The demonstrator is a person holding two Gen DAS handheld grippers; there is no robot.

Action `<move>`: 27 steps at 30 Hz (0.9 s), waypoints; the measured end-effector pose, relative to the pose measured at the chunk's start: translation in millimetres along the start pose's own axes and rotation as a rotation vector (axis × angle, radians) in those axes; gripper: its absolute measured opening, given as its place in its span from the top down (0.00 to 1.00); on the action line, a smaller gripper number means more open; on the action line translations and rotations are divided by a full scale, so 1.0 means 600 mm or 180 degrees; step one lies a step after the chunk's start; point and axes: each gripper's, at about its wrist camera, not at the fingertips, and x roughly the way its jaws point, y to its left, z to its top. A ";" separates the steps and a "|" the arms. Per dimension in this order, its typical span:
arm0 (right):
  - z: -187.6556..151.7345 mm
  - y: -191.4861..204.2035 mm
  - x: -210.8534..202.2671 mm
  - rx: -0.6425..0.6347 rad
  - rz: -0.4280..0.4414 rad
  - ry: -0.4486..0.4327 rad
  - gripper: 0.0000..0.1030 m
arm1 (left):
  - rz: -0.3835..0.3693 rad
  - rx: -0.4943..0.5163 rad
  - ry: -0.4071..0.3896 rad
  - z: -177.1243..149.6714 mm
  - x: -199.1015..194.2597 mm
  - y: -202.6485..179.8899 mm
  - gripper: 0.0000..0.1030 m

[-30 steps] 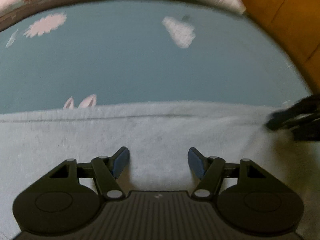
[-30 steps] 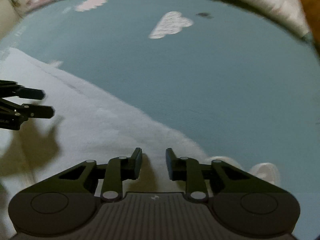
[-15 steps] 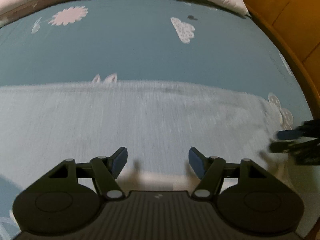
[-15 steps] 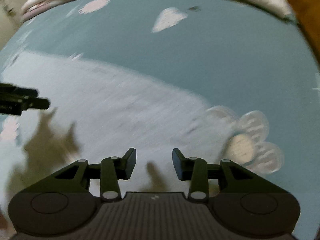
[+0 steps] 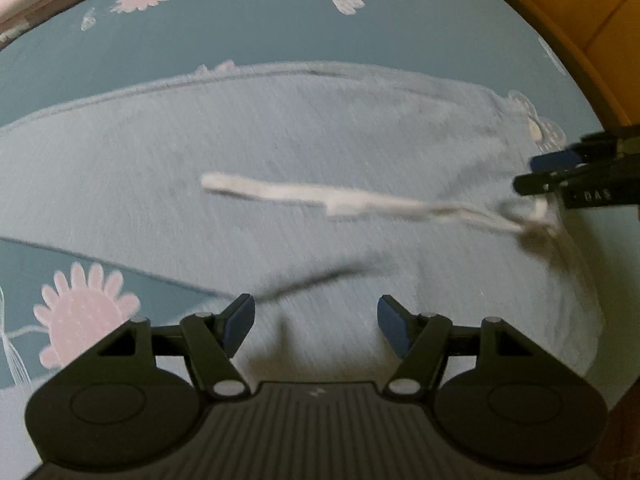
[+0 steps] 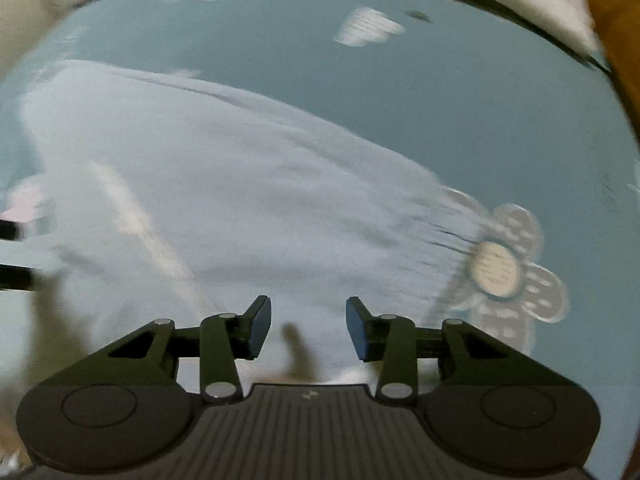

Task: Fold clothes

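Pink flower print point(image 5: 86, 312) at left on teal bedsheet point(image 5: 260, 32). Left gripper point(image 5: 316, 322) released, jaws wide apart, nothing between pads, hovering over near edge of garment. Pale grey-blue garment point(image 5: 304, 132) lies spread flat across bedsheet, blurred. White drawstring point(image 5: 344, 198) lies across its middle toward right. Right gripper point(image 6: 308, 326) at right edge of left wrist view; in own view jaws apart, nothing between them, above garment. White flower print point(image 6: 498, 268) just beside garment's right edge.
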 end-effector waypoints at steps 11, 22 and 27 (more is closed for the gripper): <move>-0.121 0.079 0.044 -0.0733 0.0198 0.0588 0.53 | -0.0078 0.0248 0.0268 -0.064 0.013 -0.042 0.34; -0.054 0.094 0.010 -0.0736 0.0276 0.0274 0.50 | -0.0030 0.0309 0.0234 -0.061 0.017 -0.058 0.34; -0.055 0.127 0.053 -0.0860 0.0517 0.0406 0.50 | 0.0071 0.0361 0.0224 -0.069 0.029 -0.056 0.33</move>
